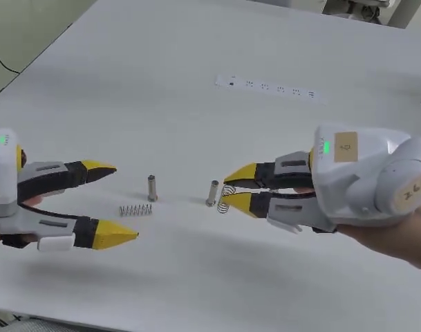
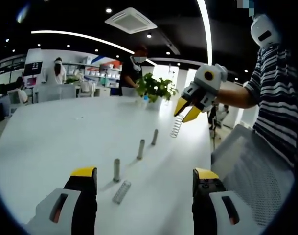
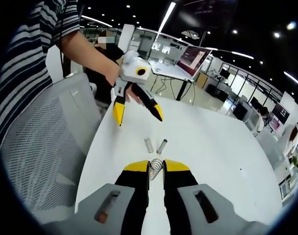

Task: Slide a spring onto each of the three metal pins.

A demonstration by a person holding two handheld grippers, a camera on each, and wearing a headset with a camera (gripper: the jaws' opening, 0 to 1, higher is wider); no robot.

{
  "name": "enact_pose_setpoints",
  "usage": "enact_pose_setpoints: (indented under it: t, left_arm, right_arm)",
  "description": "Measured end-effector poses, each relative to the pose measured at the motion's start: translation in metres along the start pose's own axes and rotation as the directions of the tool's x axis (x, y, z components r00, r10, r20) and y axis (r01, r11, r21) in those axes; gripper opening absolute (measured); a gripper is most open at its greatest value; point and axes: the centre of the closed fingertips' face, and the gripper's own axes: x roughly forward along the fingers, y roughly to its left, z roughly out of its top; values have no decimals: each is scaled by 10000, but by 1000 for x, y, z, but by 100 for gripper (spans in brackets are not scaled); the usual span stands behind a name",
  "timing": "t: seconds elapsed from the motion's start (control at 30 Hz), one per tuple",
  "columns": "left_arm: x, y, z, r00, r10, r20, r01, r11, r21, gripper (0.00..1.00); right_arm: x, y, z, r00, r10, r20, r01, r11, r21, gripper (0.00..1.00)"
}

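Note:
Two upright metal pins [image 1: 152, 187] [image 1: 213, 192] stand on the white table [image 1: 196, 124]. The left gripper view shows three pins in a row [image 2: 116, 170] [image 2: 140, 149] [image 2: 154, 136]. A loose spring [image 1: 135, 209] [image 2: 122, 191] lies flat near the closest pin. My right gripper [image 1: 231, 190] [image 3: 157, 169] is shut on a second spring [image 1: 226, 197] [image 3: 155, 166], held just right of a pin [image 3: 162, 146]. My left gripper [image 1: 112, 202] [image 2: 144, 174] hovers open left of the pins, with nothing between its fingers.
A white power strip [image 1: 265, 88] lies further back on the table. A mesh-backed white chair [image 3: 56, 132] stands at the table's near edge. A potted plant [image 2: 156, 88] and standing people are at the far end.

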Motion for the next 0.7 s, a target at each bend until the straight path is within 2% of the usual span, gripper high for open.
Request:
enact_pose_setpoints:
  t: [0.23,0.43,0.7]
  left_arm:
    - [-5,5,-6,9994,351,-74,-351,9994,-27,91]
    - [-9,10,-9,9984,570,-23,-570,9982,-183,96]
    - [-12,16,-8,9968,793,71,-791,9964,-294,98]
  right_arm:
    - [3,-11,-4,9994,-341,-35,342,9992,200,8]
    - [8,-21,-7,9987,-493,-112,495,9985,237,8]
    - [16,-45,-14,9927,-1186,-241,1200,9902,707,8]
